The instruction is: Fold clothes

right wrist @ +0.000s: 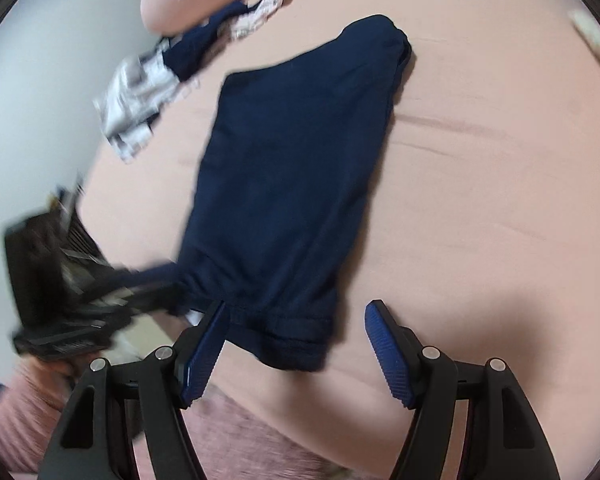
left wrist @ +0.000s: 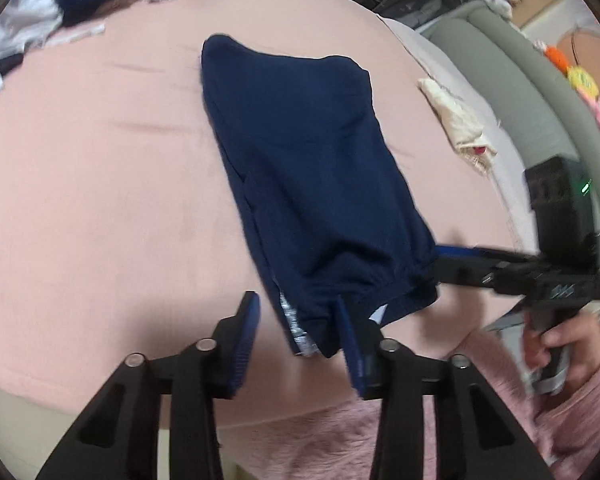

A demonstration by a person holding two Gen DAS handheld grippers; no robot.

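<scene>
Left wrist view: navy garment (left wrist: 312,200) lies folded lengthwise on the pink bedsheet (left wrist: 92,200); the left gripper (left wrist: 300,328), jaws apart, straddles its near hem corner without pinching it. Bare sheet spreads left.

Right wrist view: the right gripper (right wrist: 296,344), jaws wide, brackets the near hem; clothes pile (right wrist: 160,76) lies far left, open sheet to the right.

Matt navy cloth garment (left wrist: 308,184) on smooth pink cloth sheet (left wrist: 80,200)
</scene>
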